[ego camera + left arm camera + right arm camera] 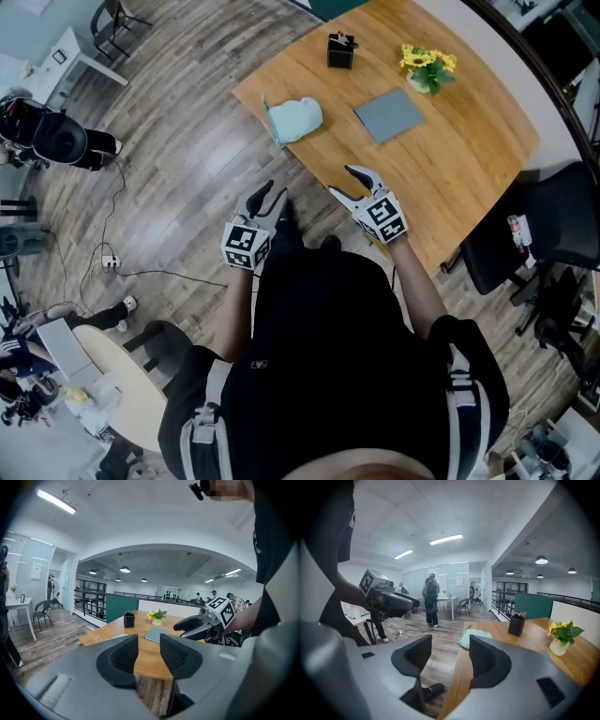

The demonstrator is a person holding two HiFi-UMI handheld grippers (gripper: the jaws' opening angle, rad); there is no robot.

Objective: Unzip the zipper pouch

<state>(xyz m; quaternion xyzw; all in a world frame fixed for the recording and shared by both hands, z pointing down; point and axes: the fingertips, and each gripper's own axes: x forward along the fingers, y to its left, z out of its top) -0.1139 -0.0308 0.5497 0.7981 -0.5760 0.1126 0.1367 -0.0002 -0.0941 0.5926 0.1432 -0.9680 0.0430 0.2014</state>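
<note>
Hovering over the floor, left gripper [270, 201] gapes empty; zipper pouch [295, 119] lies farther off on the table's [450, 159] left corner, long axis left-right; right gripper [349, 184], wide and empty, seems equally near.

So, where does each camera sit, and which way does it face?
Head view: on the head, steeply down at table, pouch, left gripper, right gripper; torso, arms show.
Left gripper view: on that gripper, along open jaws across the table; right gripper shows.
Right gripper view: likewise, toward the pouch; left gripper shows.
All share the box and flowers.
</note>
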